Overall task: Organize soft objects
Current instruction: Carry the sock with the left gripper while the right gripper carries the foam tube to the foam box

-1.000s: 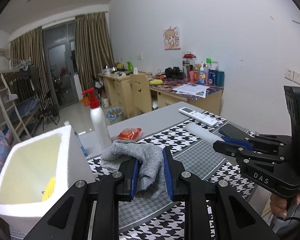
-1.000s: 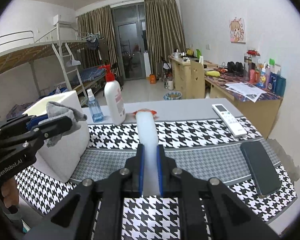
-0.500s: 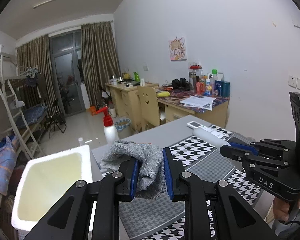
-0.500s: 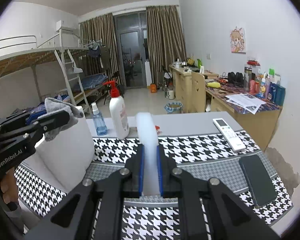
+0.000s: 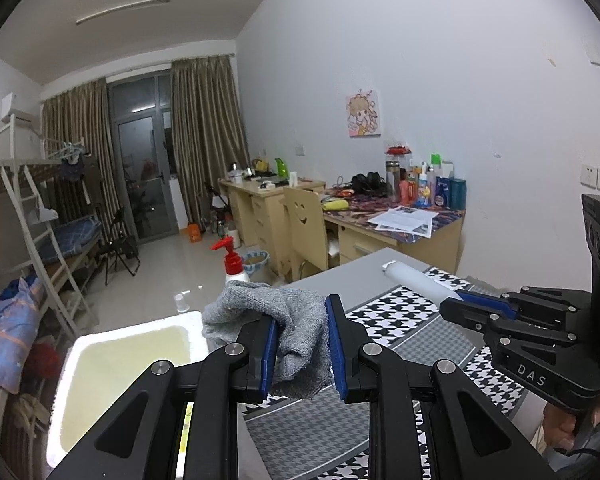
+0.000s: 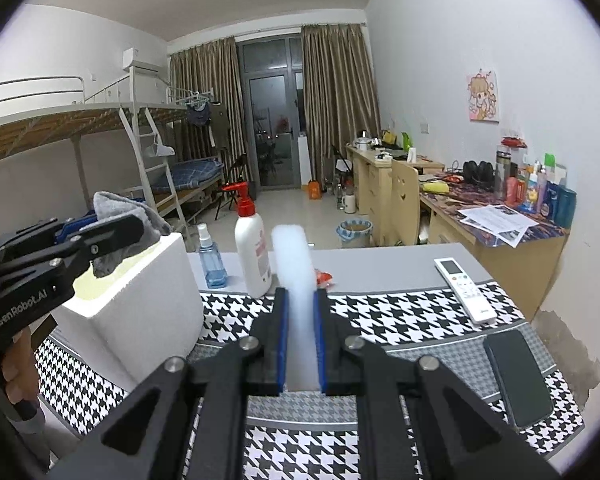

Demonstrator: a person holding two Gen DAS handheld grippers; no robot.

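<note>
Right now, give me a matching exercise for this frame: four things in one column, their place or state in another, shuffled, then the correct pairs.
Things:
1. grey cloth
2. white foam strip
3. remote control
4. phone

Places or states:
A. lying face down at the table's right edge
B. clamped in the right gripper
C. clamped in the left gripper, near the white foam box
D. lying on the table beyond the phone

Pairs: 1-C, 2-B, 3-D, 4-A

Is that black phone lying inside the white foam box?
No, the black phone lies flat on the checked tablecloth, far from the white foam box.
</note>
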